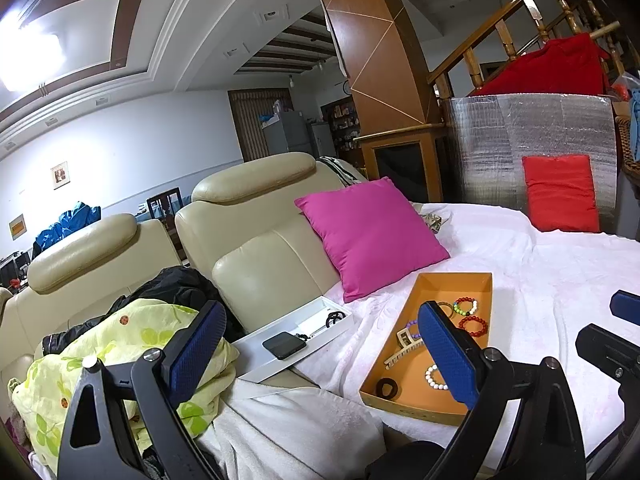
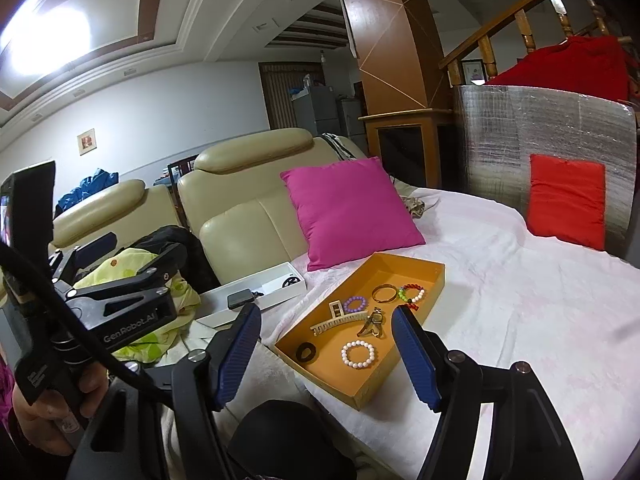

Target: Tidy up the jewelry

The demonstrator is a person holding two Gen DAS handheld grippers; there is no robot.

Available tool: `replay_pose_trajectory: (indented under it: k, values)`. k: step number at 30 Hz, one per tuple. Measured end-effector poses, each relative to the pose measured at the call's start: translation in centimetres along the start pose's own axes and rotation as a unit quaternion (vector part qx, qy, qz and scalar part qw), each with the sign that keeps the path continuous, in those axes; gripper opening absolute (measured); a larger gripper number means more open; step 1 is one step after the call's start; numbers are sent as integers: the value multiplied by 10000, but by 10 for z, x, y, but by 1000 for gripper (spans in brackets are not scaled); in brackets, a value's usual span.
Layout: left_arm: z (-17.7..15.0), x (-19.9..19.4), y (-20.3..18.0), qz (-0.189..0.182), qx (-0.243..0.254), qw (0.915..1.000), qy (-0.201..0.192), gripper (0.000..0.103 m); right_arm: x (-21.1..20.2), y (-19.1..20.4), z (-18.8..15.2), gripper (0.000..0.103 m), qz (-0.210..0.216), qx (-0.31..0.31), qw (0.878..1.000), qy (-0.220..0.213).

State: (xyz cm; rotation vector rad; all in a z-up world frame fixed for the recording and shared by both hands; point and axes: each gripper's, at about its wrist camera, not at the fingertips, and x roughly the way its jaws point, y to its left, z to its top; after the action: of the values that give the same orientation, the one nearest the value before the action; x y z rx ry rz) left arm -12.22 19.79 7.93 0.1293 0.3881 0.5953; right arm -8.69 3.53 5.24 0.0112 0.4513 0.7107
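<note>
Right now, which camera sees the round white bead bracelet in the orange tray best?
The right wrist view: the round white bead bracelet lies whole and unblocked in the orange tray. In the left wrist view, a blue finger pad hides part of the bracelet.

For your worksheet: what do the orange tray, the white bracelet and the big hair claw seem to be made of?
Orange tray: likely cardboard, matte; thin straight walls, sharp folded corners.
White bracelet: round glossy beads, perhaps stone or plastic; cannot tell which.
Hair claw: probably plastic, smooth cream finish, moulded teeth.
</note>
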Motion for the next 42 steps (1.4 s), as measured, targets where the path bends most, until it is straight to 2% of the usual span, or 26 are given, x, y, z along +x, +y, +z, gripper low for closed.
replay_pose_trajectory:
  k: [22, 42]
  values:
    - [4, -17, 6, 54, -28, 9999, -119, 97, -14, 3, 4, 74, -30, -18, 9999, -121]
    - [6, -18, 16, 77, -121, 9998, -118, 97, -12, 10, 7, 75, -90, -83, 9999, -42]
